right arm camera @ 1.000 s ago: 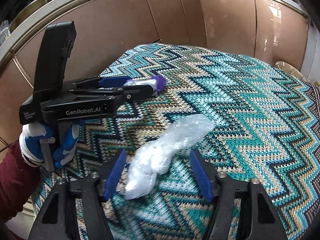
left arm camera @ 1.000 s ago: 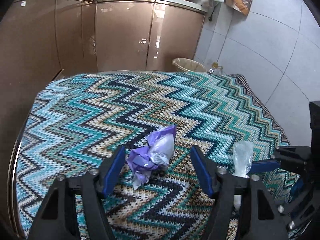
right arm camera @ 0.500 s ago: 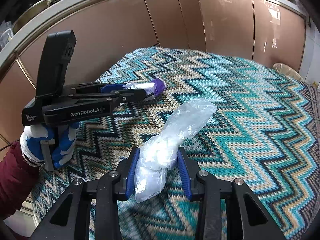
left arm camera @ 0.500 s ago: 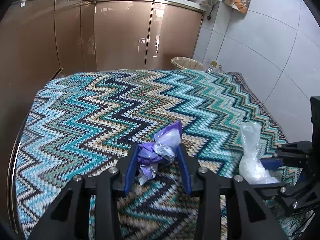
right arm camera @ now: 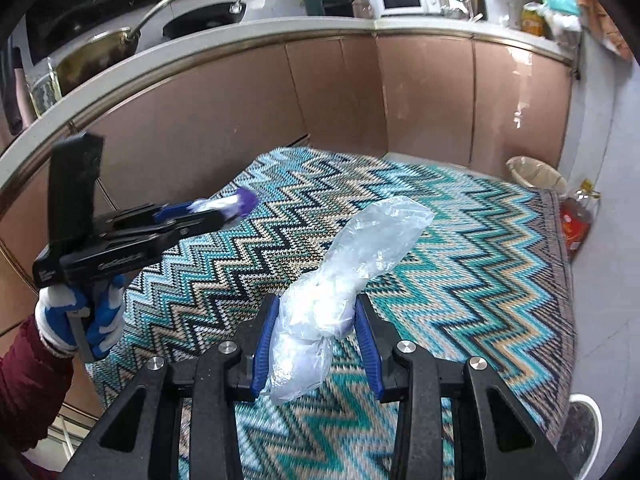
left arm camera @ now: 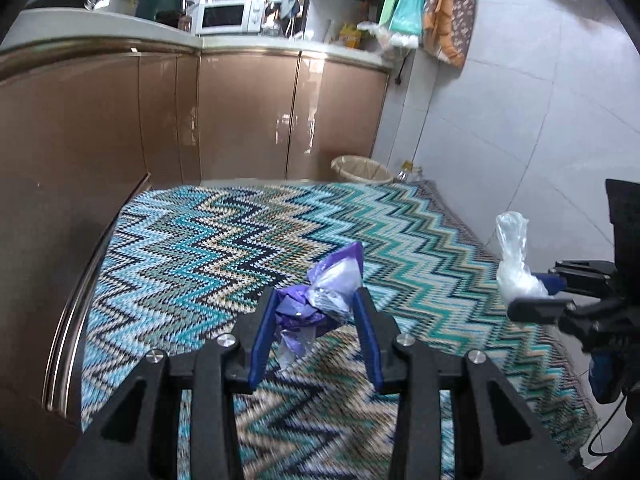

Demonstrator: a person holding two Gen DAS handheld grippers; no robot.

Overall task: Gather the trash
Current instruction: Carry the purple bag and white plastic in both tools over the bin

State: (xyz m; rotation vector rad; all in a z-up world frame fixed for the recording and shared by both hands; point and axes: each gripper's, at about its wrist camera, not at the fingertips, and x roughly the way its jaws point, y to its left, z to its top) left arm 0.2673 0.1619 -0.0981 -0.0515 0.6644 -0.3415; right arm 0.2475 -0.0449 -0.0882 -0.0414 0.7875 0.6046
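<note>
Left gripper (left arm camera: 316, 320) clamped on crumpled purple wrapper (left arm camera: 320, 300), jaws narrowed to its bulk; right gripper (right arm camera: 316, 328) likewise pinching clear plastic bag (right arm camera: 336, 300); both pieces held clear above zigzag cloth (left arm camera: 200, 248), probably for carrying toward lined bin (left arm camera: 362, 168) by cabinets (left arm camera: 240, 116)

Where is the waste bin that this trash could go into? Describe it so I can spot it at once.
Follow the zigzag rug to its far end, where the brown cabinets meet the tiled wall. The bin stands on the floor in that corner: low, round and beige-lined, beside a bottle.
</note>
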